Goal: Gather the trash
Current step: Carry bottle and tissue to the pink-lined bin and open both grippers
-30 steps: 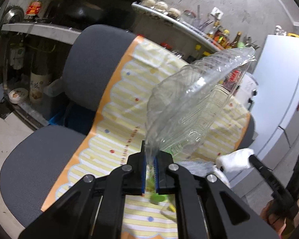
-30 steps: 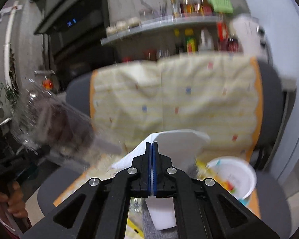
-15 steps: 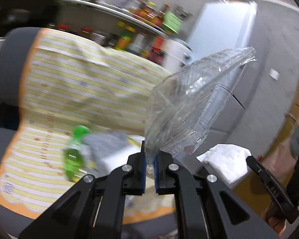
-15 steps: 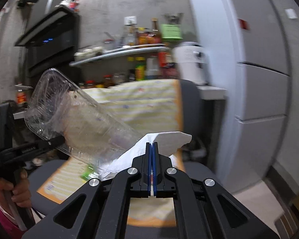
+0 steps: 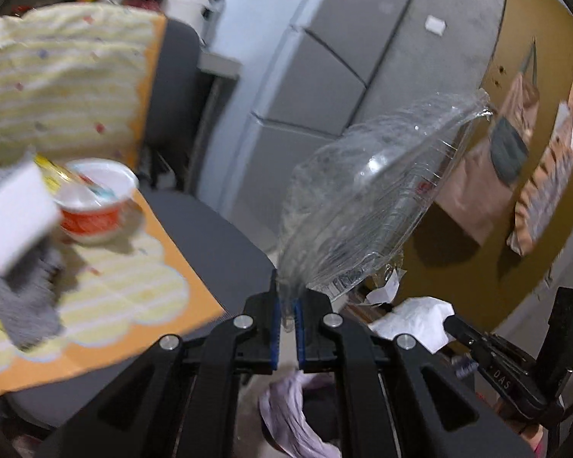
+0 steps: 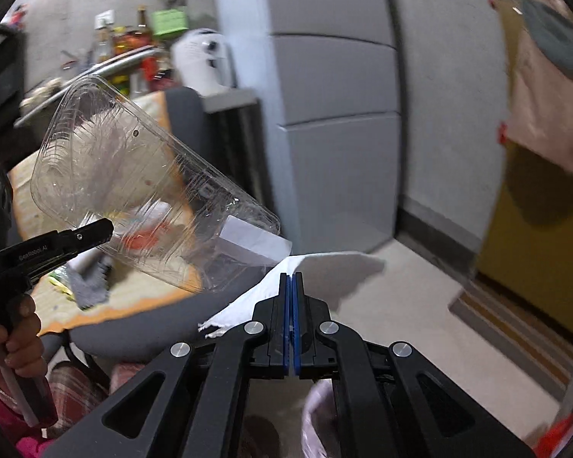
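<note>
My left gripper (image 5: 286,315) is shut on the rim of a clear plastic clamshell container (image 5: 366,198), which sticks up and to the right in the air. In the right wrist view the same clear plastic container (image 6: 141,187) hangs at the left, pinched by the left gripper (image 6: 103,229). My right gripper (image 6: 290,286) is shut on a white paper napkin (image 6: 324,267), also visible as a white napkin (image 5: 416,320) at the lower right of the left wrist view. A pale trash bag (image 5: 290,408) shows low between the fingers; its edge (image 6: 317,412) shows under the right gripper.
A grey chair (image 5: 217,240) draped with a yellow striped cloth (image 5: 57,87) holds a red-and-white cup (image 5: 95,202), a white box (image 5: 15,213) and a grey cloth (image 5: 23,301). A grey refrigerator (image 6: 336,107) stands behind. A person's hand (image 6: 19,328) grips the left tool.
Both grippers have swung right, away from the chair toward the refrigerator and floor, still holding the container and the napkin. The trash bag has come into view below.
</note>
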The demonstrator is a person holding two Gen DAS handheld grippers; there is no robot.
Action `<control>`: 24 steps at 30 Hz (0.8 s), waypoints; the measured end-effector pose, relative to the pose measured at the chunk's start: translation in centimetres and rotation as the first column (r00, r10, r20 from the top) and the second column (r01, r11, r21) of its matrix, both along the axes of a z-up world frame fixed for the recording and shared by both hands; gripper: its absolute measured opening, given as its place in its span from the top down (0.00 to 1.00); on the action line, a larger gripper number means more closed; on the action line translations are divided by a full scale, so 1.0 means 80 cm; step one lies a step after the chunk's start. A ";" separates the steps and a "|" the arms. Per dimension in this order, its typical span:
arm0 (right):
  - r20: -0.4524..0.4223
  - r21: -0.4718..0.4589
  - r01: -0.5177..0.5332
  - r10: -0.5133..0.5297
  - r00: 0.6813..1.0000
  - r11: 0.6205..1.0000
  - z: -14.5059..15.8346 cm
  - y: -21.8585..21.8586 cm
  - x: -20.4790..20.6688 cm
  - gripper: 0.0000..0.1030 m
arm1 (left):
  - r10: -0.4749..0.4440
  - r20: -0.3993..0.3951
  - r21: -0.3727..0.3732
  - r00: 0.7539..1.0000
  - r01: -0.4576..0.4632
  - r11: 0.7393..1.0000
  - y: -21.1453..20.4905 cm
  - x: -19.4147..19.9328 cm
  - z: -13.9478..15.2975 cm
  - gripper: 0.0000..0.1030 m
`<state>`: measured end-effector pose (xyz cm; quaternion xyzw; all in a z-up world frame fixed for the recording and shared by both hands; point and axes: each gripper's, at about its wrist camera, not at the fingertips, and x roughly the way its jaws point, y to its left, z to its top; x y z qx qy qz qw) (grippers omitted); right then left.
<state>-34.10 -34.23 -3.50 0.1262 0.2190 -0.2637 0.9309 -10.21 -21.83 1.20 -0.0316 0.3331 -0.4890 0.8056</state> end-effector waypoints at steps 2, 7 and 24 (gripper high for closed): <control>-0.021 0.027 0.042 -0.041 0.999 0.999 -0.017 -0.010 -0.013 0.98 | -0.017 -0.014 0.027 1.000 0.018 0.999 -0.011 -0.008 -0.013 0.96; -0.102 0.125 0.124 -0.111 0.989 0.984 -0.064 -0.033 -0.027 0.98 | -0.019 -0.028 0.069 0.999 0.020 0.997 -0.028 -0.012 -0.028 0.96; -0.116 0.272 0.235 -0.210 0.971 0.933 -0.096 -0.076 -0.047 0.74 | -0.087 -0.071 0.137 0.994 0.096 0.986 -0.053 -0.019 -0.044 0.96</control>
